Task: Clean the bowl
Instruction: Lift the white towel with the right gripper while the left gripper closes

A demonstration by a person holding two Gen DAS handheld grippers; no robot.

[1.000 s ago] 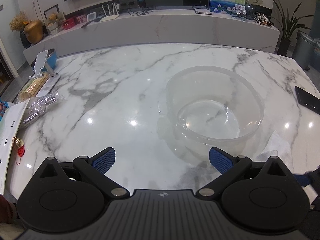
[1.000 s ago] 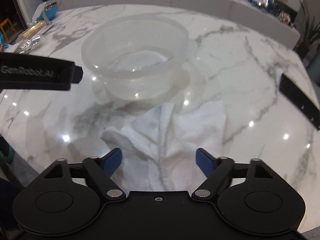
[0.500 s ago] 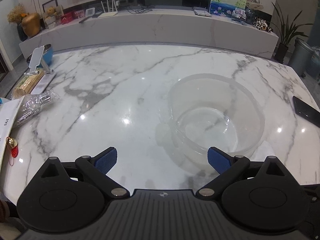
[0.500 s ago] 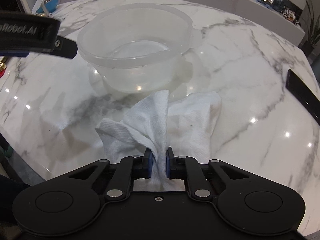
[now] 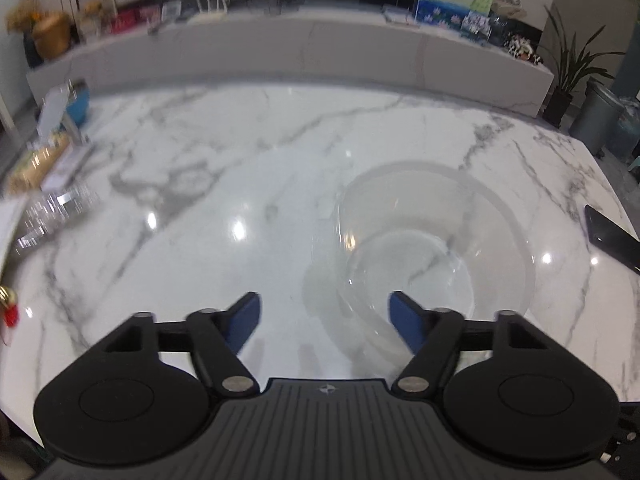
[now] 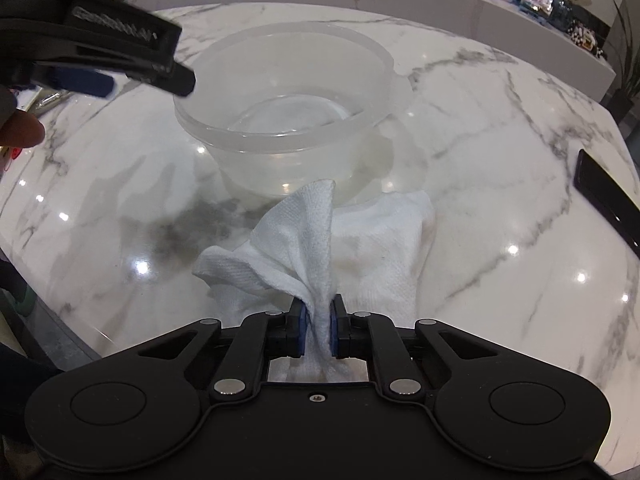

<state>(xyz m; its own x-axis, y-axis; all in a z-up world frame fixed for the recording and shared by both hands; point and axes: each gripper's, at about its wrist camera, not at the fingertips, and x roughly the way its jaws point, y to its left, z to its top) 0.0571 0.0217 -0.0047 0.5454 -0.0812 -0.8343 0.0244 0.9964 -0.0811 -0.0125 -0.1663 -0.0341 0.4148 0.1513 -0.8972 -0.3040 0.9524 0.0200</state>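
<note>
A clear plastic bowl (image 6: 288, 120) stands upright on the white marble table (image 6: 500, 160); it also shows in the left wrist view (image 5: 436, 240). My right gripper (image 6: 318, 330) is shut on a white cloth (image 6: 304, 248) that lies bunched on the table just in front of the bowl. My left gripper (image 5: 325, 316) is open and empty, above the table, its right finger over the bowl's near-left rim. It shows from the side in the right wrist view (image 6: 120, 60), by the bowl's left rim.
A black phone (image 6: 604, 196) lies at the table's right edge, also in the left wrist view (image 5: 612, 236). A crinkled plastic wrapper (image 5: 52, 216), boxes and a phone stand (image 5: 60, 116) sit at the far left. A long marble counter (image 5: 280, 52) stands behind.
My right gripper closed on the cloth and has lifted it a little. My left gripper moved closer to the bowl's left rim and its jaws narrowed slightly.
</note>
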